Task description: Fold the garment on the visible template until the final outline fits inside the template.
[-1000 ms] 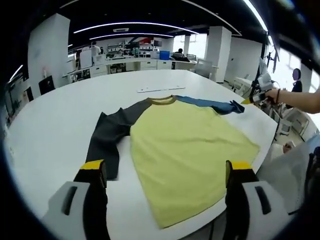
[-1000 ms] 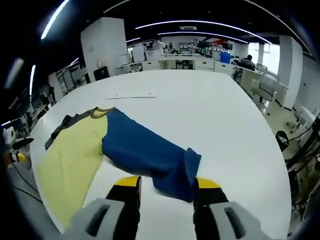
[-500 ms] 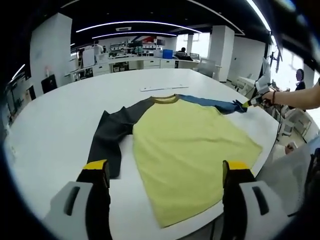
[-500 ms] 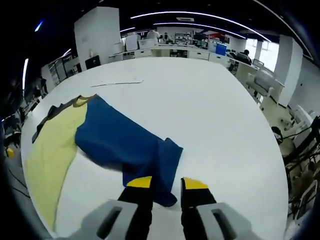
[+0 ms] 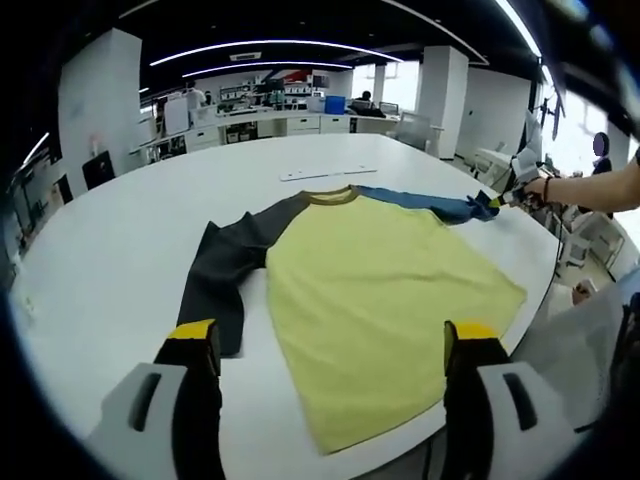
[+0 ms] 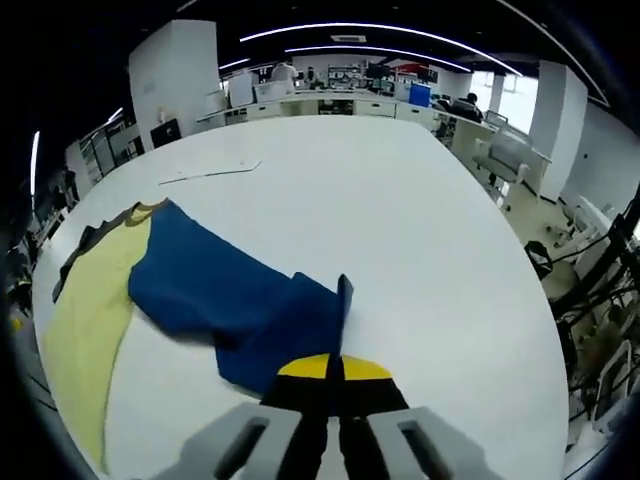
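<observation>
Left gripper view first: the left tool (image 5: 330, 345) sits at six o'clock with its yellow-tipped jaws spread wide and nothing between them, above the near edge of the white tabletop (image 5: 110, 250). Just beyond it lies the garment (image 5: 375, 300), a long-sleeved shirt spread flat, its pale yellow body running toward the tabletop's edge at five o'clock. The dark grey sleeve (image 5: 225, 270) stretches from the collar down toward eight o'clock and ends close to the left jaw. Past the collar, the blue sleeve (image 5: 425, 203) reaches out toward two o'clock, where the right tool (image 5: 505, 195) has its cuff, with the person's hand (image 5: 550, 187) behind it. Farther on, near twelve o'clock, a thin pale strip (image 5: 325, 175) lies flat on the tabletop; it may be the template's edge, though it is too small to be sure.

Over to the right gripper view: the right tool (image 6: 333, 368) at six o'clock has its jaws pinched together on the cuff of the blue sleeve (image 6: 230, 300), and the fabric stands up in a small fold right at the tips. The sleeve lies bunched toward ten o'clock, joining the yellow body (image 6: 90, 310) at nine. The same pale strip (image 6: 208, 172) lies at eleven o'clock, well apart from the shirt. Office desks and white columns fill the far background.
</observation>
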`<action>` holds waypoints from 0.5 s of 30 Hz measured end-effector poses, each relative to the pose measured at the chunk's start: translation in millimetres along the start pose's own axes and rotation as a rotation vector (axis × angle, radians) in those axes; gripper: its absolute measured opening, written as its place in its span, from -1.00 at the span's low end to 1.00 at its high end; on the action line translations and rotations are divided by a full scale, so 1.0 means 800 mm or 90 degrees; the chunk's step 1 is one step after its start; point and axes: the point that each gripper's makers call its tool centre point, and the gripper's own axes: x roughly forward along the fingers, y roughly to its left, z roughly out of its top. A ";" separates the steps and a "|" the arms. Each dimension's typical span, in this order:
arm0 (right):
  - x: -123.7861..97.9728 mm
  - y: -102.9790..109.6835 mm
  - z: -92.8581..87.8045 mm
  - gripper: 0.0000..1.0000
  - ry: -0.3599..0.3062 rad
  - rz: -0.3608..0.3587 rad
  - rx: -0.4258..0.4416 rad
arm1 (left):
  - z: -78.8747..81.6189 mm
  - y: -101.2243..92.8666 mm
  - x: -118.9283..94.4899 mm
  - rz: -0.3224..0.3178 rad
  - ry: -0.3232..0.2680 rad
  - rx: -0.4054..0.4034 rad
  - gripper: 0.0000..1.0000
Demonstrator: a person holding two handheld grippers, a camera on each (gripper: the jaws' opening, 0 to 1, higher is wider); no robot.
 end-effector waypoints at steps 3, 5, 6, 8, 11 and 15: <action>-0.003 -0.011 0.003 -1.00 -0.001 -0.016 0.000 | 0.000 0.000 0.000 -0.001 0.001 0.004 0.83; -0.005 -0.020 0.004 -1.00 0.005 -0.027 0.002 | 0.000 0.001 0.000 0.001 0.001 0.005 0.85; -0.006 -0.023 0.004 -1.00 0.007 -0.031 0.005 | 0.000 0.002 0.000 0.002 0.001 0.005 0.86; -0.009 -0.026 0.004 -1.00 0.006 -0.037 0.010 | 0.000 0.003 -0.001 0.005 0.000 0.004 0.89; -0.013 -0.030 -0.002 -1.00 0.021 -0.050 0.020 | -0.001 0.004 -0.002 0.005 -0.001 0.002 0.90; -0.017 -0.036 -0.015 -1.00 0.045 -0.066 0.034 | -0.002 0.004 -0.004 0.006 0.000 0.005 0.91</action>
